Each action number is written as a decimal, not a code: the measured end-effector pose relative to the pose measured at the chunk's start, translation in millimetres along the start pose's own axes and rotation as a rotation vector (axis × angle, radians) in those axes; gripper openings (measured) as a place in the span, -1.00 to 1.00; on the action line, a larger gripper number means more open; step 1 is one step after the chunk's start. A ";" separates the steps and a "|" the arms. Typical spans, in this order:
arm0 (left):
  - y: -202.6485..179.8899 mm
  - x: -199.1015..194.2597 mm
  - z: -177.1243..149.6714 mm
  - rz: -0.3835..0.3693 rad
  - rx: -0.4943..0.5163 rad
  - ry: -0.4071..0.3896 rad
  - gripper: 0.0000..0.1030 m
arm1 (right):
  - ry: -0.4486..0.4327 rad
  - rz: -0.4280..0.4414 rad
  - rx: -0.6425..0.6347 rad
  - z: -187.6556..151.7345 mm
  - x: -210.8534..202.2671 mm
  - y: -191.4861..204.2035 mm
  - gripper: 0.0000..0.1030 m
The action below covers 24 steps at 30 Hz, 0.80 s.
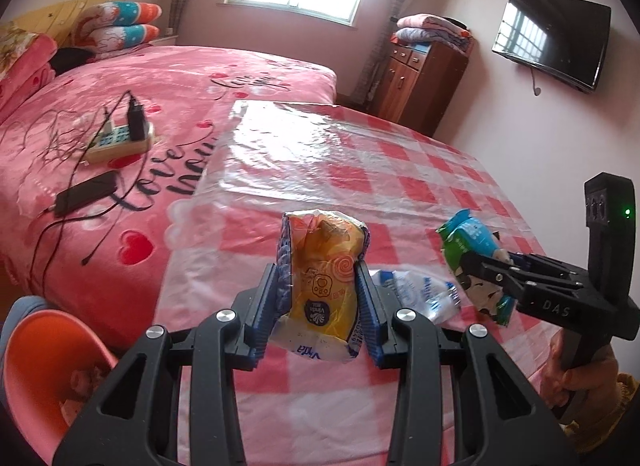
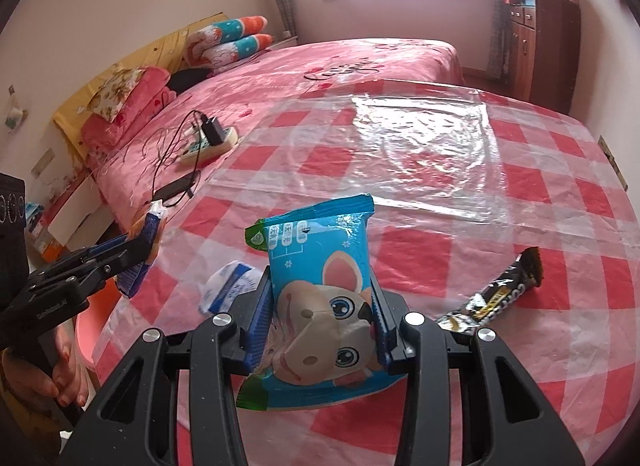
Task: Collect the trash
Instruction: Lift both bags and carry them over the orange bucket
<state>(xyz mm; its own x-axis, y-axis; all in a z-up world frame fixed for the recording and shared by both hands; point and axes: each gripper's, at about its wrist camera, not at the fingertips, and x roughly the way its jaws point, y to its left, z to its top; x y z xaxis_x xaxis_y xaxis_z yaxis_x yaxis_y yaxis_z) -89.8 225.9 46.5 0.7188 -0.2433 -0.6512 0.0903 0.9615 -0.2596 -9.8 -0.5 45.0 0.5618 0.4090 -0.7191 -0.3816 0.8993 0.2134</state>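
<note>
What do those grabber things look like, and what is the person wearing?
Each gripper, left and right, is black plastic with cut-out linkage arms, silver round bolts and ribbed blue fingers. Seen from the side, the right one carries white lettering, a pistol-style handle and an upright black post with a small green light. A mustard-yellow knitted sleeve shows at the wrist.

Two packets held above table [image 2: 520,225]: one [image 1: 320,286] in left gripper [image 1: 320,298], one [image 2: 320,298] in right gripper [image 2: 320,318]. Tissue pack [image 2: 230,286] on table between them. Bar wrapper [image 2: 500,294] right. Bin [image 1: 48,366] left, below the edge.
</note>
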 end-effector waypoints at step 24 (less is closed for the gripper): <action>93.7 -47.5 -43.5 0.165 -0.166 0.004 -0.23 | 0.078 0.110 -0.163 -5.2 18.3 85.9 -0.16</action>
<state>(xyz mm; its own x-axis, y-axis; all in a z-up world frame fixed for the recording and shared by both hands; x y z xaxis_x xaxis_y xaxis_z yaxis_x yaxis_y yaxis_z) -145.5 322.0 22.2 0.7120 -0.0858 -0.6970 -0.1430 0.9540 -0.2635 -36.1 83.4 46.8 0.4537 0.4846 -0.7479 -0.5547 0.8104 0.1886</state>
